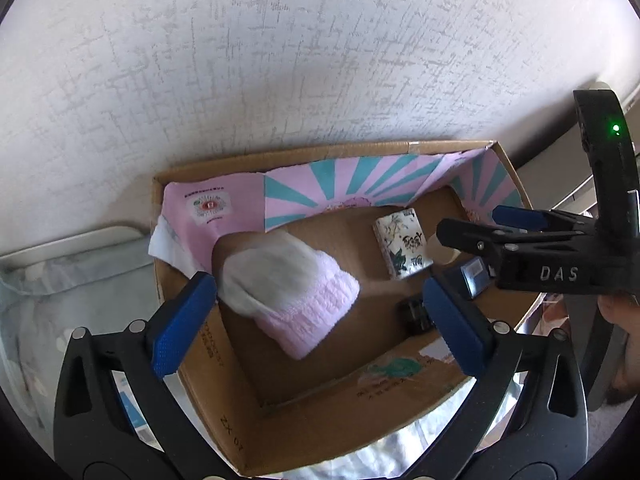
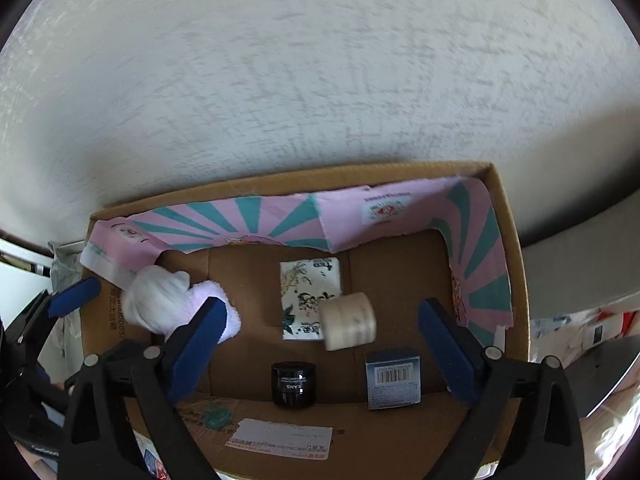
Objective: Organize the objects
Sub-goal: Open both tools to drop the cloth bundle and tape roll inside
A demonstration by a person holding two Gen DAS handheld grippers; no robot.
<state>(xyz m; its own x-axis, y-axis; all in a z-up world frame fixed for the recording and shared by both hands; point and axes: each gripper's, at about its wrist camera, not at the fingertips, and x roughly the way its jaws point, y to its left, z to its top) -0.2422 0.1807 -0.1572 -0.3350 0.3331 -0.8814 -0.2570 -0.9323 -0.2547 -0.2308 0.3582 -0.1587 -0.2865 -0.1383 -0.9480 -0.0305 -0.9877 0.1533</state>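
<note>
While both tongs (image 1: 320,308) (image 2: 320,344) gape, pink-white hat (image 1: 288,296) lies diagonal, crown toward box (image 1: 280,432) corner.

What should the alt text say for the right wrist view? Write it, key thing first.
Open right gripper hangs over a cardboard box against a white wall. Inside lie a blurred beige roll, a floral packet, a black jar, a blue carton and a pink-and-white knit hat. The left gripper's blue pad shows at the left edge.
</note>
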